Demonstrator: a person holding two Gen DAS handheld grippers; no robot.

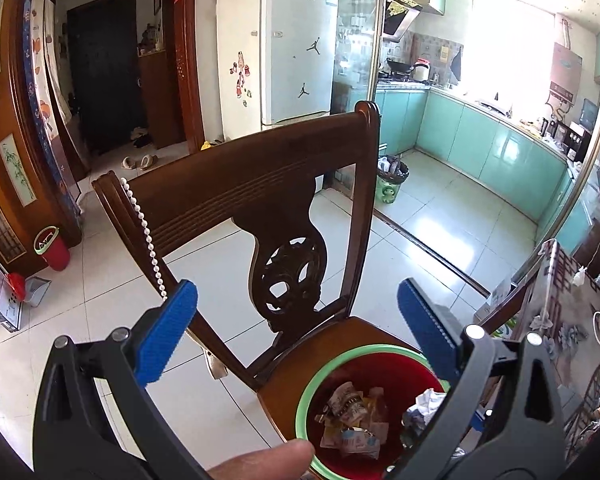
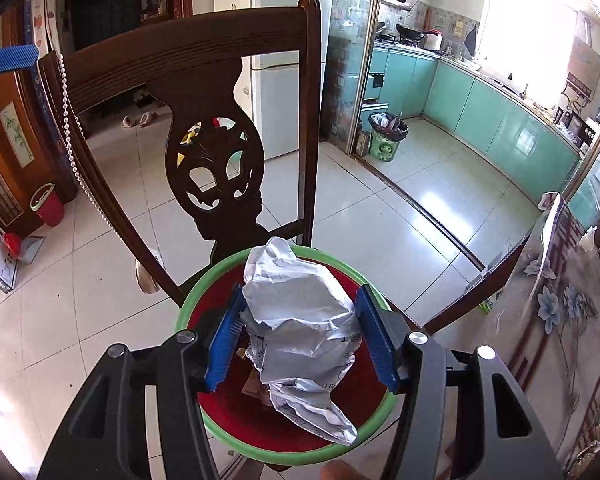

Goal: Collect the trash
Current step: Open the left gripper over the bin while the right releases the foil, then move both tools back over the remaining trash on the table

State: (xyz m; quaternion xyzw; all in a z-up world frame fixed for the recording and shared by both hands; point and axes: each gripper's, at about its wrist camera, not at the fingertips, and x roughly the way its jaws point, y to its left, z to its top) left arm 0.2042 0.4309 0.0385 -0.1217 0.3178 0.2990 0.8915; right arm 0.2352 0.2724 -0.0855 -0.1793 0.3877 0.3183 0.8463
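A red bin with a green rim (image 1: 304,396) stands on the seat of a dark wooden chair (image 1: 240,184) and holds several crumpled wrappers (image 1: 352,420). My left gripper (image 1: 298,292) hangs above and behind the bin, its blue pads wide apart with nothing between them. In the right wrist view my right gripper (image 2: 300,296) is shut on a crumpled grey-white bag (image 2: 300,320), held right over the bin's rim (image 2: 188,304). The bag hides most of the bin's inside. The chair back (image 2: 180,52) rises just beyond.
A string of white beads (image 1: 148,240) hangs from the chair back. A table with a floral cloth (image 1: 572,320) stands close on the right. On the tiled floor are another red bin (image 1: 54,250) at the left and a green bin (image 1: 392,182) by the kitchen doorway.
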